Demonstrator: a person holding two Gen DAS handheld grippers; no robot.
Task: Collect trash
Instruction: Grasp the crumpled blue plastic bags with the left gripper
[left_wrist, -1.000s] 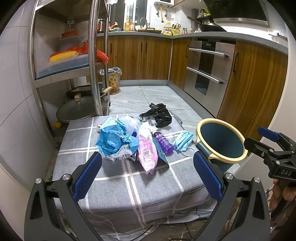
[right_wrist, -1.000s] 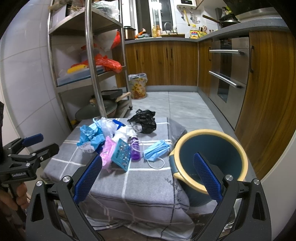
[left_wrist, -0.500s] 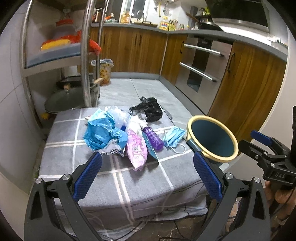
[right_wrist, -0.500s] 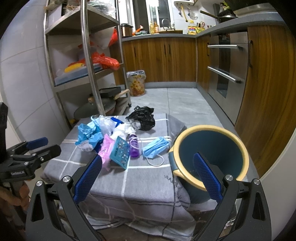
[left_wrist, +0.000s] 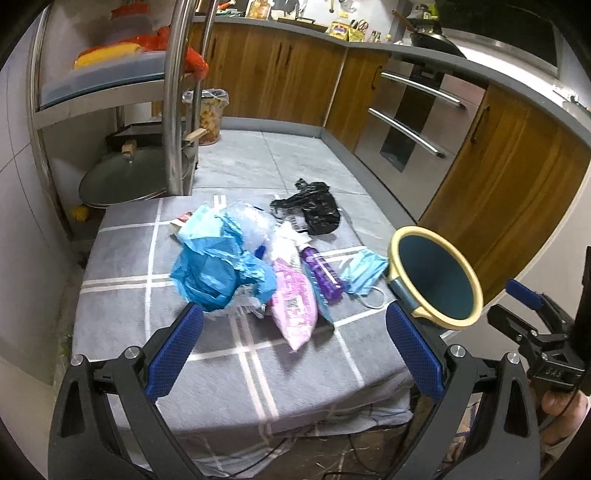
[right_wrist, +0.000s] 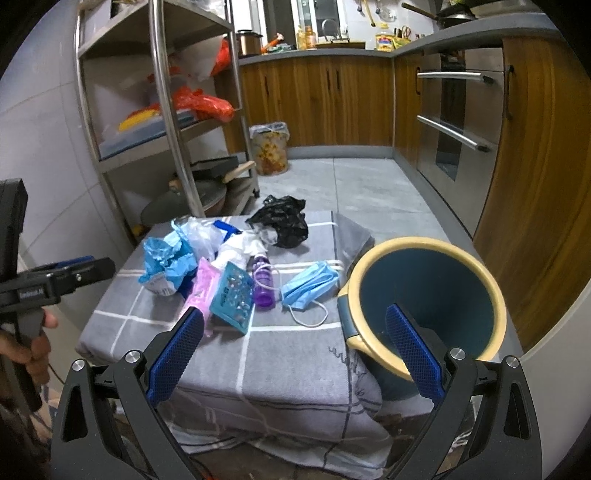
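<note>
1. Both grippers hang at the near edge of the low table with their jaws spread wide and nothing between the pads: the left gripper (left_wrist: 294, 343) faces the heap of rubbish, the right gripper (right_wrist: 294, 345) faces the bin. I judge that no piece has yet been picked up and that each tool is open ready for a first grab.

2. Nearest on the grey checked cloth (left_wrist: 258, 373) lies a pink packet (left_wrist: 295, 314), with a teal blister pack (right_wrist: 232, 297) leaning against it and a purple bottle (right_wrist: 263, 282) lying on its side just beside that.

3. Left of these sits a crumpled blue plastic bag (left_wrist: 218, 273), touching clear plastic wrap (left_wrist: 251, 225) behind it. The pieces overlap, so lifting one will probably drag its neighbours.

4. A blue face mask (right_wrist: 308, 284) lies apart toward the right, its ear loop trailing on the cloth, close to the bin. It looks the easiest single piece to take.

5. The teal bin with a cream rim (right_wrist: 424, 295) stands off the table's right edge, mouth open and seemingly empty, placed so that a short carry drops trash in.

6. Farther back, a black plastic bag (right_wrist: 282, 221) rests near the table's far edge.

7. Beyond is a tiled kitchen floor (right_wrist: 354, 184), a steel rack (right_wrist: 166, 110) on the left, wooden cabinets (right_wrist: 325, 99) and an oven front (right_wrist: 454, 125) on the right, and a lined waste basket (right_wrist: 271, 147) by the cabinets.
</note>
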